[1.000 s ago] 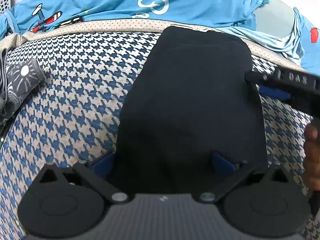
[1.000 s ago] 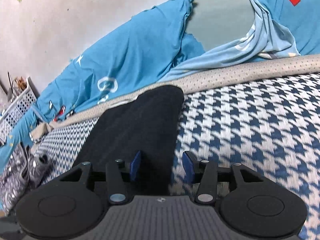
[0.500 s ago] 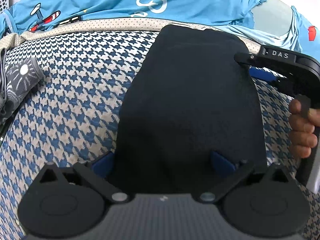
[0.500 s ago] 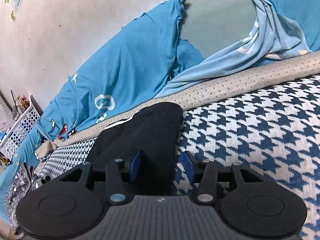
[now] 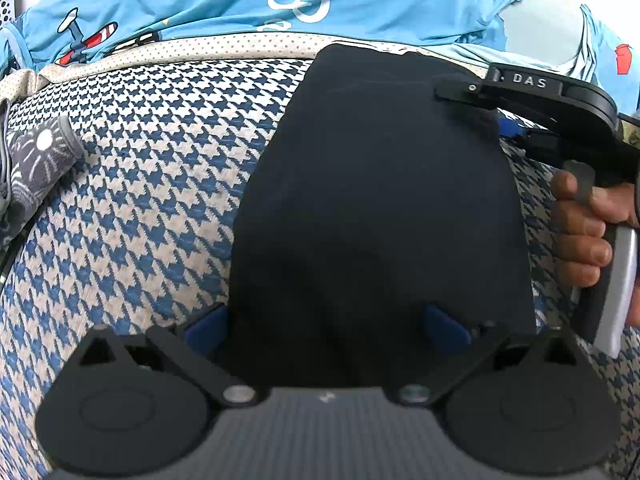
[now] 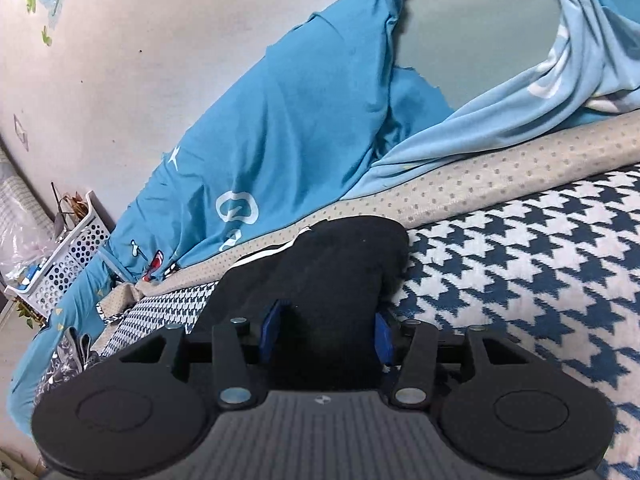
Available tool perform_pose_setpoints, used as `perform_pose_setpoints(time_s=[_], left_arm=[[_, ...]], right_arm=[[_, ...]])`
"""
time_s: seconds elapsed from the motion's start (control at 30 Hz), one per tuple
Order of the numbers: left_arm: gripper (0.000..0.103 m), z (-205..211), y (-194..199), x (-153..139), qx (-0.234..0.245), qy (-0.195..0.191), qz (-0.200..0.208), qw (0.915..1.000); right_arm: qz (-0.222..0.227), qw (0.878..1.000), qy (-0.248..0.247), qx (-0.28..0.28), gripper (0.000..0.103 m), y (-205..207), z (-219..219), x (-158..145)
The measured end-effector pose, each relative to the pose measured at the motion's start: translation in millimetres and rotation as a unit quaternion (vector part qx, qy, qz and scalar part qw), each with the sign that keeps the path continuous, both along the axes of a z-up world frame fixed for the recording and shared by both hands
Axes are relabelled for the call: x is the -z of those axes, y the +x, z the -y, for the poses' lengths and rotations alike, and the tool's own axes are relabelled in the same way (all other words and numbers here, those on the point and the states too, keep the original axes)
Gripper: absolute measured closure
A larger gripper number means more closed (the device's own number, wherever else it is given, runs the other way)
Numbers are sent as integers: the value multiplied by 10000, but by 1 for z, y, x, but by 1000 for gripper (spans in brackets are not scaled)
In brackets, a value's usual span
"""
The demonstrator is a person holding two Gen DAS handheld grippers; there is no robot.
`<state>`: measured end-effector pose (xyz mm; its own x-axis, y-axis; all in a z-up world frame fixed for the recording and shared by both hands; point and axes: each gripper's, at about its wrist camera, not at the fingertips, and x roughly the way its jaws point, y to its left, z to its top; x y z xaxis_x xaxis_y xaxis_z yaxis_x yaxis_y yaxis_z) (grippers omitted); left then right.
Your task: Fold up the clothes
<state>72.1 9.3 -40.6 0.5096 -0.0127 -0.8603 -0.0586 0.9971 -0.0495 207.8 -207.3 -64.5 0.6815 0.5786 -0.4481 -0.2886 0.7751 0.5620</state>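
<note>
A folded black garment (image 5: 380, 200) lies flat on the blue-and-white houndstooth blanket (image 5: 152, 184). My left gripper (image 5: 326, 326) stands open and wide over the garment's near end, one blue pad on each side of it. My right gripper (image 5: 472, 110), held by a hand (image 5: 580, 232), reaches in at the garment's far right corner, one finger lying over the cloth. In the right wrist view that black corner (image 6: 344, 264) fills the gap between the half-open jaws of the right gripper (image 6: 328, 334). I see no squeeze on the cloth.
A bright blue cartoon-print sheet (image 5: 240, 4) is bunched along the back, behind a beige dotted edge (image 5: 200, 46). A grey patterned cloth (image 5: 40, 160) lies at the left. In the right wrist view a white perforated basket (image 6: 68, 264) stands by the wall.
The right gripper has moved farther along the garment's right edge to its far corner, and the cloth now sits between its jaws. The left gripper has stayed put.
</note>
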Motion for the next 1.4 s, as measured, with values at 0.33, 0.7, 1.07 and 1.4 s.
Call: perform_pose_setpoints(time_s=[0.33,0.7,1.07,1.4], left_arm=[[0,1,-2,1,43,47,27,10000],[0,8,-7,-2,177,0,91,9998],[0,26,-15,-2,602,-75,201,9980],[0,37,-26,-2,924,-65,345,9951]], right_arm=[[-29,9997,-72,222,91,-1,-12,0],[194,9972,-423,583,93,-15,-14,-21],[196,9911,-672,1128,94,-28,19,-33],[98,9693,-788,2327,94,-51,88,-54]])
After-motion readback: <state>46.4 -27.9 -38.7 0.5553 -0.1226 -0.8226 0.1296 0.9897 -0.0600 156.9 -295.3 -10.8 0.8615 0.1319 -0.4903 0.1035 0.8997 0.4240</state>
